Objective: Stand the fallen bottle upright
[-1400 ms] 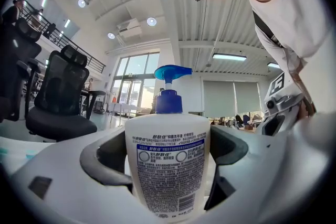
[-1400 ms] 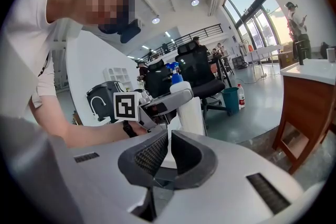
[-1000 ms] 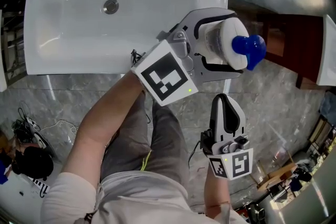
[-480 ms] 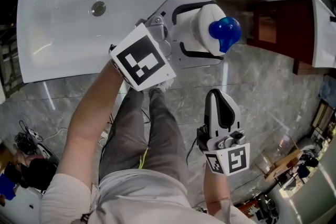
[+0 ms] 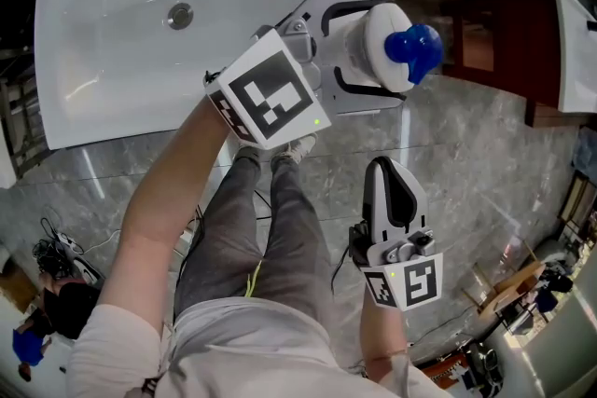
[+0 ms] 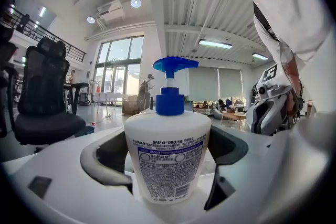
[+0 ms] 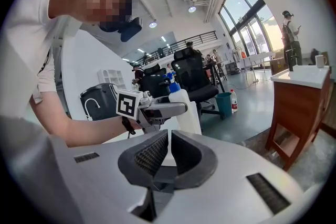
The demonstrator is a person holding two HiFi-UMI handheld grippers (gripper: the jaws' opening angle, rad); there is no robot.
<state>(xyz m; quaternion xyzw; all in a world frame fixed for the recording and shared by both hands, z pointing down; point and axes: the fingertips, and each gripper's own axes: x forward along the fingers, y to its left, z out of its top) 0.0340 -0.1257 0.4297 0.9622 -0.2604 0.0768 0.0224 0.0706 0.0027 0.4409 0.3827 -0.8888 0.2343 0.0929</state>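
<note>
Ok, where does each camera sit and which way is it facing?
Head view: on the person's head, facing steeply down at the sink; arms, legs, left gripper and right gripper show.
Left gripper view: on the left gripper, looking along its jaws, shut on the pump bottle, into a hall; the person's torso at right.
Right gripper view: on the right gripper, looking past its shut, empty jaws at the left gripper; forearm and torso at left.
Shared: all three show the pump bottle.

Illumination: bright and even. Light comes from ceiling lamps at 11 o'clock and windows at 9 o'clock. Both gripper views: strong fisheye distortion, dark corners. Head view: glare on sink.
</note>
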